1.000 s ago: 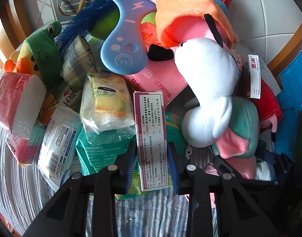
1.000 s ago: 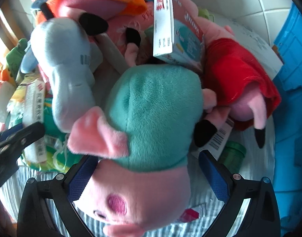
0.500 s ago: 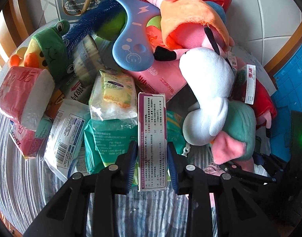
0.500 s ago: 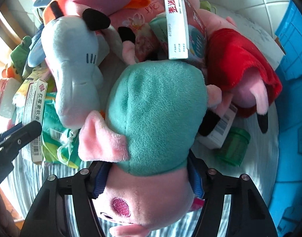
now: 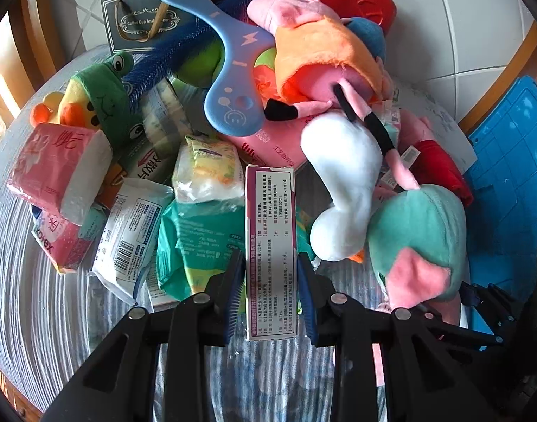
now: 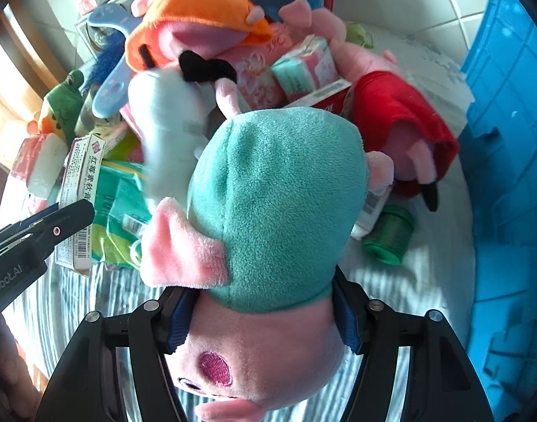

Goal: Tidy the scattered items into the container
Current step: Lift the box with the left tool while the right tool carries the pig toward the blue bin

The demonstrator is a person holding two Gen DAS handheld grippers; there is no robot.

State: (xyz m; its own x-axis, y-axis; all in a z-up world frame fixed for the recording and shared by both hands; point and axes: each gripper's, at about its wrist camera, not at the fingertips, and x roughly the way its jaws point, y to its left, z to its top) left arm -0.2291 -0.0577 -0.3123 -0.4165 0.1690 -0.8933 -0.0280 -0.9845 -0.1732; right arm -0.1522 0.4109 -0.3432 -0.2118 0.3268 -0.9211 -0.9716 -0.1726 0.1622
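Left hand-held gripper (image 5: 271,293) clamps the thin box (image 5: 271,246), right hand-held gripper (image 6: 263,320) squeezes the plush pig (image 6: 268,211) by its head; the pig's body at frame centre may snag the white plush (image 6: 170,119) and spill the pile.

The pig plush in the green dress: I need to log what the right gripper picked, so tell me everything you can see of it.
The pig plush is soft and fuzzy: pink head with an embroidered magenta cheek patch, teal-green dress, and pink arms sticking out from both sides. The right gripper is shut on it at the neck, blue pads pressed in from both sides, head nearest the camera. In the left wrist view it hangs beside the white plush, over the striped cloth.
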